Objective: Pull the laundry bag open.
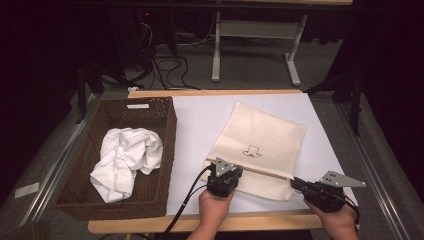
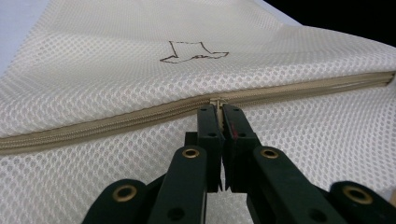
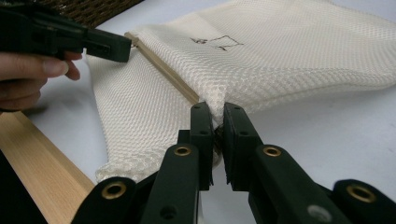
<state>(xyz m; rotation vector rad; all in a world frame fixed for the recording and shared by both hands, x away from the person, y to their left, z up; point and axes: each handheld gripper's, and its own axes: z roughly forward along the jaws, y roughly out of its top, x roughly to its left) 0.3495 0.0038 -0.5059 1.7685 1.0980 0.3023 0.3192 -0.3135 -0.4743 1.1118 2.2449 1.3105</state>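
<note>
White table carries a basket at left and a mesh bag beside it. Left gripper pinches the bag's zip pull; right gripper clamps its near corner.

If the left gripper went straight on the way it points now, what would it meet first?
The left gripper is shut on the zipper pull; straight ahead probably lies the mesh bag itself.

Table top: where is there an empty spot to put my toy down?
Bare white table lies between the basket and the mesh bag, and along the far edge. The near edge is crowded: the left gripper pinches the zipper pull, the right gripper the bag's corner.
</note>
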